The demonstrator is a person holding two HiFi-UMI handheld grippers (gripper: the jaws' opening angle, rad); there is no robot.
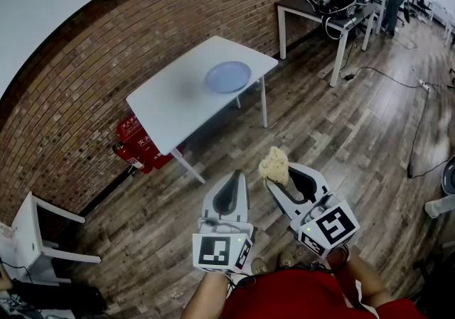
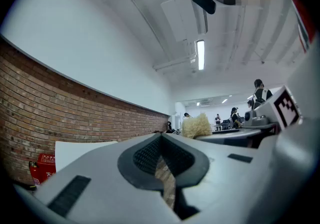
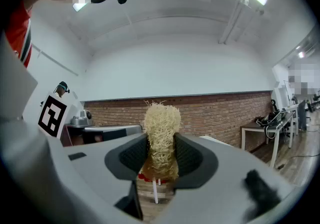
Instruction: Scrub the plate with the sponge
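- Brown wooden plank floor (image 1: 341, 147): it fills most of the head view, with black cables trailing over it at the right.
- Red brick wall (image 1: 106, 62): it runs along the far side of the room, with a plain white wall above it.
- White rectangular table with thin white legs (image 1: 178, 97): it stands just beside the brick wall, well ahead of both grippers.
- Dark-topped desk on a white frame (image 1: 320, 8): it stands further back along the same wall, loaded with black gear and cables. A person stands beyond it.
- White chair (image 1: 35, 232): only part of it shows, at the left edge near the wall.
- Red box with white characters (image 1: 138, 143): it sits on the floor against the wall, under the near end of the white table.
- Left gripper, grey with a marker cube (image 1: 232, 177): it is held level in front of the person's red top. In the left gripper view its ribbed black pads (image 2: 161, 143) are pressed together with nothing between them.
- Right gripper, grey with a marker cube (image 1: 283, 177): it is held just beside the left one. In the right gripper view its jaws (image 3: 161, 155) pinch the sponge from both sides.
- Pale blue round plate (image 1: 228, 77): it lies flat on the white table towards its right end, well apart from both grippers and untouched.
- Pale yellow fibrous sponge (image 1: 274, 163): it is squeezed between the right gripper's pads, its frayed top (image 3: 161, 118) standing out above them. It also shows in the left gripper view (image 2: 196, 125), off to the right.
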